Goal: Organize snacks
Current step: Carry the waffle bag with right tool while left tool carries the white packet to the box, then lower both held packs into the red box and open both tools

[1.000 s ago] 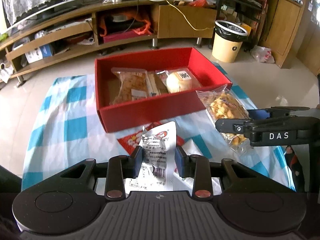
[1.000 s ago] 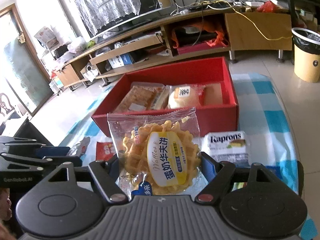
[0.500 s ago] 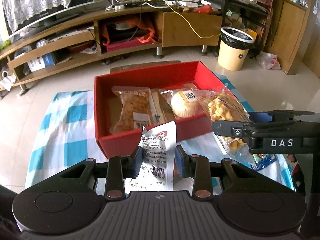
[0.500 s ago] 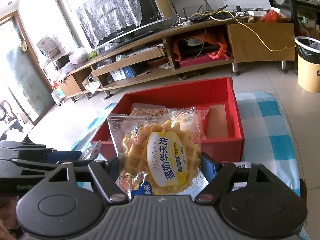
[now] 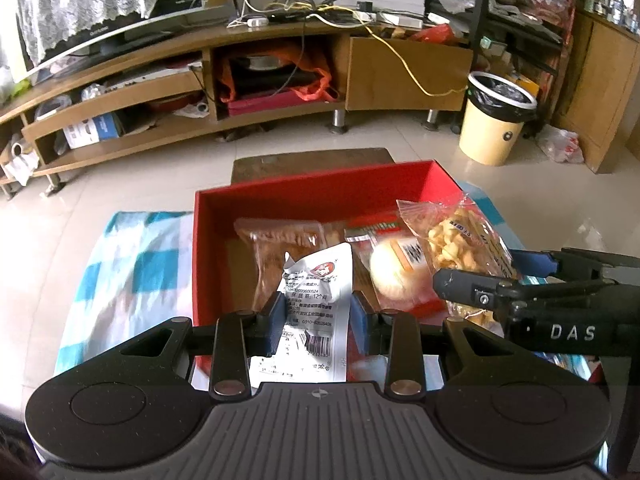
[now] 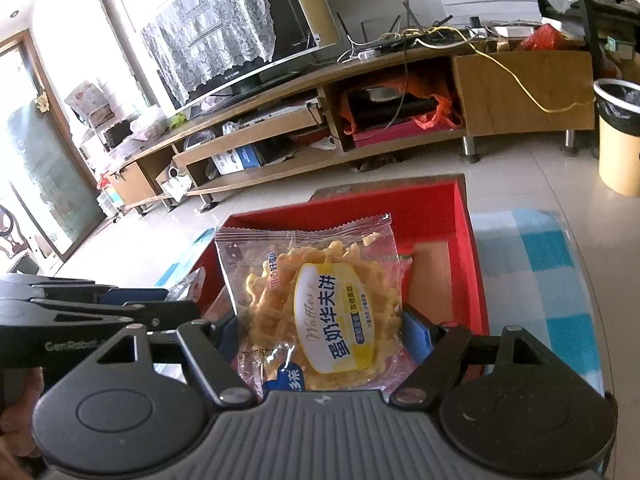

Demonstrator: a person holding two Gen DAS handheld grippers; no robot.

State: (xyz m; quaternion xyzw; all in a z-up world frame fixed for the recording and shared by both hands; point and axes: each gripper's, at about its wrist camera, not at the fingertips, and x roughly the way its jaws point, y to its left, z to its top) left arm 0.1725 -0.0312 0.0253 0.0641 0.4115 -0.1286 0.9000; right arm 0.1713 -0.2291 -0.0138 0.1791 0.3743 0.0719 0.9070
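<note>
My left gripper (image 5: 318,318) is shut on a white snack packet (image 5: 316,312) with a barcode, held over the near wall of the red box (image 5: 320,190). Inside the box lie a brown biscuit pack (image 5: 276,240) and a round bun pack (image 5: 394,268). My right gripper (image 6: 320,332) is shut on a clear waffle pack (image 6: 324,300) with a yellow label, above the red box (image 6: 466,248). In the left wrist view the right gripper (image 5: 532,300) comes in from the right with the waffle pack (image 5: 460,240) over the box's right end.
The box sits on a blue and white checked cloth (image 5: 132,268) on a low table. Beyond lie a tiled floor, a long wooden TV stand (image 5: 200,80) and a cream waste bin (image 5: 496,120). The left gripper (image 6: 80,312) shows at the left of the right wrist view.
Both grippers have moved forward with their packs, from in front of the box to above it. The box now fills more of the lower part of each view.
</note>
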